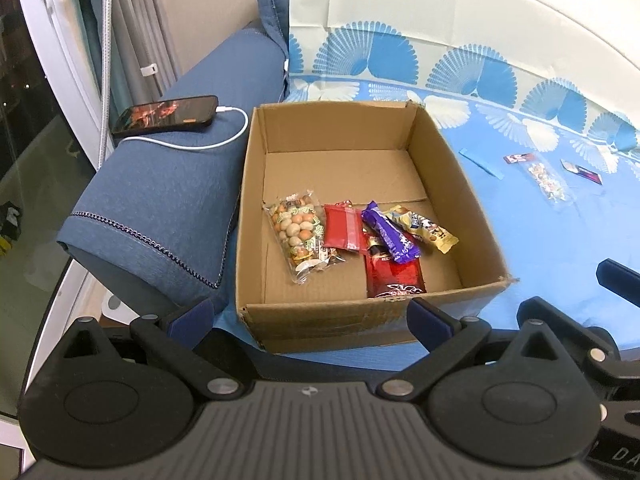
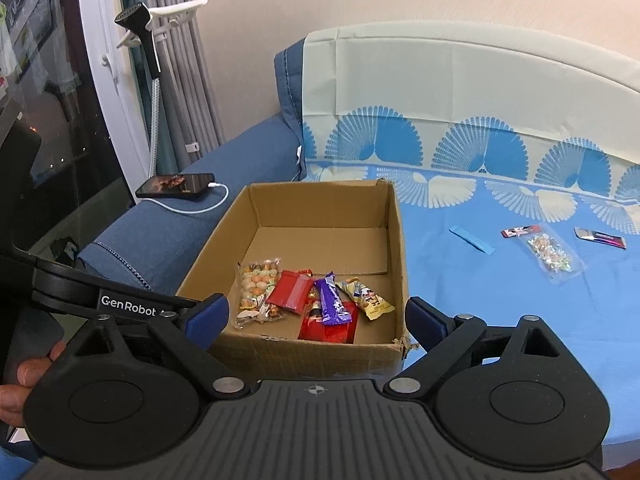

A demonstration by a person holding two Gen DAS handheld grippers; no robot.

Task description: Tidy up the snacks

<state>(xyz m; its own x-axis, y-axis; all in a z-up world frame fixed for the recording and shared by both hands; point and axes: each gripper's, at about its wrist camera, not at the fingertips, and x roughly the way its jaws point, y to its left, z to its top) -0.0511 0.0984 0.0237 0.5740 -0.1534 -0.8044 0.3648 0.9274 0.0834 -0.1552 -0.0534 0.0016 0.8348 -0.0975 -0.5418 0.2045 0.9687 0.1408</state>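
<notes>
Charging phone [image 1: 166,115] lies beside cardboard box [image 1: 476,216].

The left gripper [image 1: 310,316] is a black plastic frame with a grey ribbed plate at its centre, marked by a small crosshair emblem. Two round black housings sit at either side, each joined to linkage bars by silver rivets, with triangular cut-outs above. Its fingers [image 1: 430,320] end in dark blue pads. The right gripper [image 2: 316,318] has the same build: a grey ribbed plate with a crosshair, round black housings, silver rivets and blue-padded fingers [image 2: 206,316]. In the right wrist view, a black bar of the other tool carries white "GenRobot" lettering. A hand [image 2: 18,384] shows at the left edge.
</notes>
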